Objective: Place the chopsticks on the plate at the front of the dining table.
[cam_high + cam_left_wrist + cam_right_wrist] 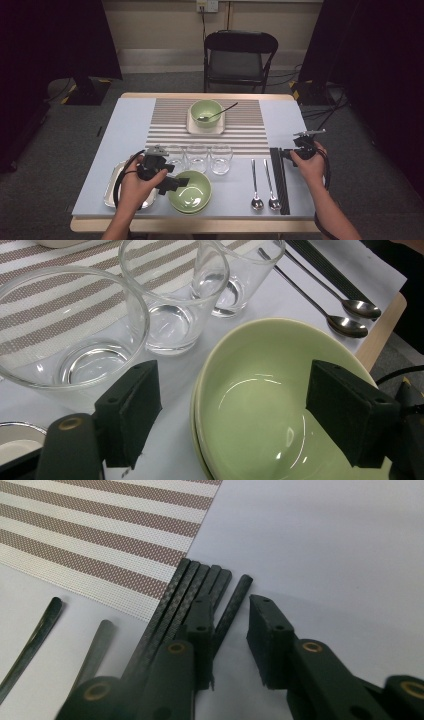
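Left hand-held gripper (230, 410) hung released over the near green bowl (190, 191), at 6 o'clock on the tabletop (100, 150); right hand-held gripper (227, 635) straddled the outermost black chopstick (231, 611) at 4 o'clock, not clenched. A sound grasp would likely seat the stick mid-pad before closing. Its view revealed the chopstick's separation from the bundle, unresolved from above.

The near green bowl (260, 405) is glossy glazed ceramic; the three glasses (170, 300) are clear and smooth. The black chopsticks (200, 595) look matt with a fine weave, and the spoons (350, 322) are polished metal.
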A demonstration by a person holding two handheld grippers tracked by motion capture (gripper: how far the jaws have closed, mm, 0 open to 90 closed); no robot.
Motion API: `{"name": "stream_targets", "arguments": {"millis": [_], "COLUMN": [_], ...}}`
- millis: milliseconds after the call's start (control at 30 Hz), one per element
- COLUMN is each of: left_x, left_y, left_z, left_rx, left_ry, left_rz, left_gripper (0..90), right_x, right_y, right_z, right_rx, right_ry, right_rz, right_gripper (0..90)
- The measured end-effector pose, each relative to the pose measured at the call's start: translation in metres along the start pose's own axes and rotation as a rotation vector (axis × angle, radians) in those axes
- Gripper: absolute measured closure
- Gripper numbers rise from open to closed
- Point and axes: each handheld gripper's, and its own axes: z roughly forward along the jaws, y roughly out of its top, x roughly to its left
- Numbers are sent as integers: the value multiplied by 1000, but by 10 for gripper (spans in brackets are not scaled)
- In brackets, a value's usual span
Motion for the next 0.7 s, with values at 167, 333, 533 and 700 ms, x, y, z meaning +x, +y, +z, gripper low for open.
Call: {"name": "stream_targets", "arguments": {"millis": [167,333,533,700], "left_x": [0,0,0,2], "left_y": [0,0,0,0], "left_z": [0,0,-2,-2], "left_rx": [0,0,-2,4], "left_ry": [1,0,2,3], "left_rz": [0,3,6,10], "left_gripper": [217,217,217,217], "right_x": [1,0,-5,-12], "right_y": [0,2,6,10], "right_z": [0,0,2,3], "right_rx": [5,11,-1,-1], "right_ry": [-20,-34,-45,-50], "right_rz": [-6,-7,-2,2], "right_gripper": [796,819,832,828]}}
